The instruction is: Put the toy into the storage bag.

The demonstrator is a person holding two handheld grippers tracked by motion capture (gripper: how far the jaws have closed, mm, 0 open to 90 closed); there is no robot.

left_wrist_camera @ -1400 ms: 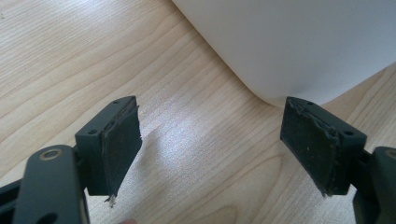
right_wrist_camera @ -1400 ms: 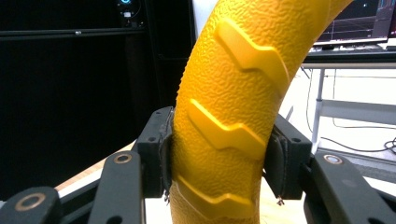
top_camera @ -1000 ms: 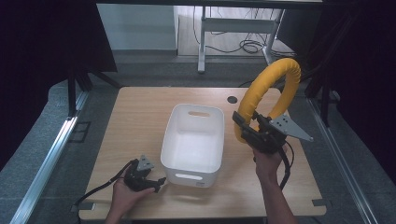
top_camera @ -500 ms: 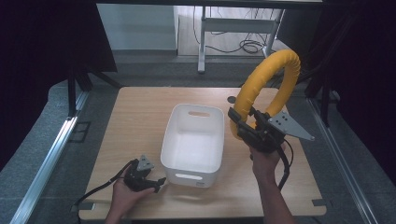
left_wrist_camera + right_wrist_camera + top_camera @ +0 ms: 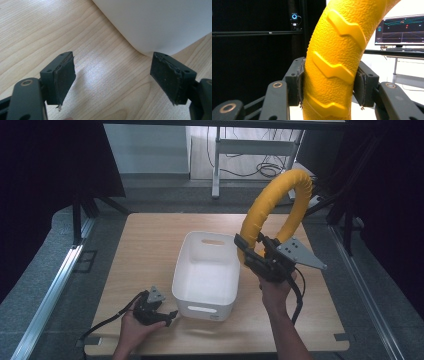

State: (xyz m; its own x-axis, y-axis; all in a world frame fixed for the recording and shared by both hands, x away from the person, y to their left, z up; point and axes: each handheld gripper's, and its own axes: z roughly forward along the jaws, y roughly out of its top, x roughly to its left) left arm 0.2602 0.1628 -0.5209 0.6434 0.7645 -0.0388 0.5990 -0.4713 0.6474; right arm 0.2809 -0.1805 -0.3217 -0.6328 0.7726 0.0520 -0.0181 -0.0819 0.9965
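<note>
Right gripper [image 5: 248, 251] clamped tight on the yellow ring [image 5: 276, 210], pads squeezing one side of the textured tube near its lower end; same pinch plain in the right gripper view [image 5: 329, 87], with raised zigzag ribs running up the rubber. Ring held up in the air, standing roughly on edge, arching up and away toward the table's far right corner. White bin [image 5: 207, 272] sitting on the wooden table [image 5: 145, 250] just to the left of and below that gripper, open top facing up, long axis running near-to-far. So probably a short carry leftward and down to get the ring over the opening, and likely a tilt too, since a ring standing upright looks taller than the bin walls. Left gripper [image 5: 167, 315] resting on the table at the bin's near-left corner, jaws spread wide and pinching nothing, the bin's rounded corner [image 5: 160, 27] just ahead of its pads. Right hand clearly the nearer one for the drop.
</note>
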